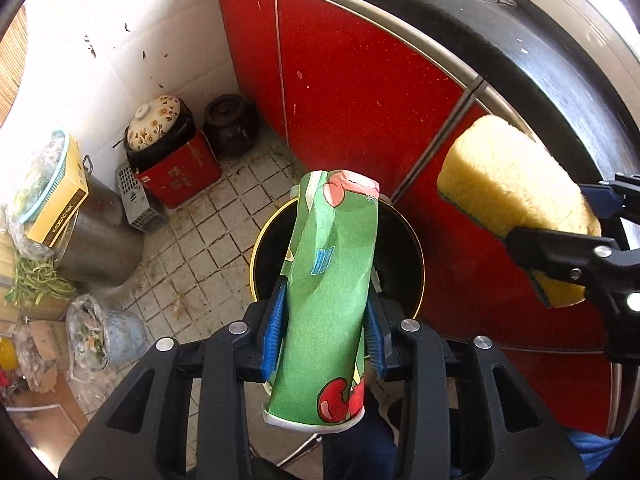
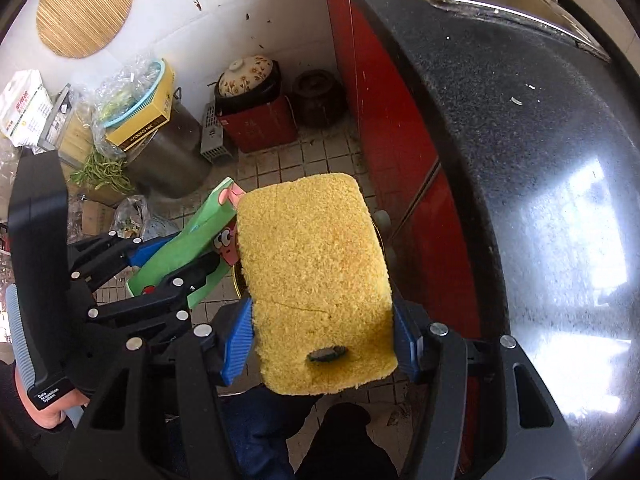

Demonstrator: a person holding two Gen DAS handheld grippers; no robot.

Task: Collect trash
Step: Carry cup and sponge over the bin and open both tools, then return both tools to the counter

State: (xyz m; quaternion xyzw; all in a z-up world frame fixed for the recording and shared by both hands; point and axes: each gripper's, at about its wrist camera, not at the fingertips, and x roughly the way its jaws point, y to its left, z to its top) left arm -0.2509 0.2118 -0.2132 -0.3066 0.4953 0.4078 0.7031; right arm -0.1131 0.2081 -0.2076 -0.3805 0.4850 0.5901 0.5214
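Note:
My left gripper (image 1: 325, 332) is shut on a crushed green paper cup (image 1: 330, 280) with red cherry prints, held over a black trash bin (image 1: 400, 256) with a gold rim on the tiled floor. My right gripper (image 2: 322, 334) is shut on a yellow sponge (image 2: 316, 276) with a dark stain near its base. The sponge also shows in the left wrist view (image 1: 508, 204), to the right of the cup and above the bin's right side. The cup and left gripper show in the right wrist view (image 2: 192, 248), left of the sponge. The sponge hides most of the bin in the right wrist view.
Red cabinet doors (image 1: 352, 80) under a dark countertop (image 2: 520, 160) run along the right. In the corner stand a floral-lidded pot (image 1: 154, 122) on a red box, a dark jar (image 1: 230, 122), a steel pot (image 1: 96, 236), green beans (image 1: 36, 280) and bagged scraps (image 1: 94, 336).

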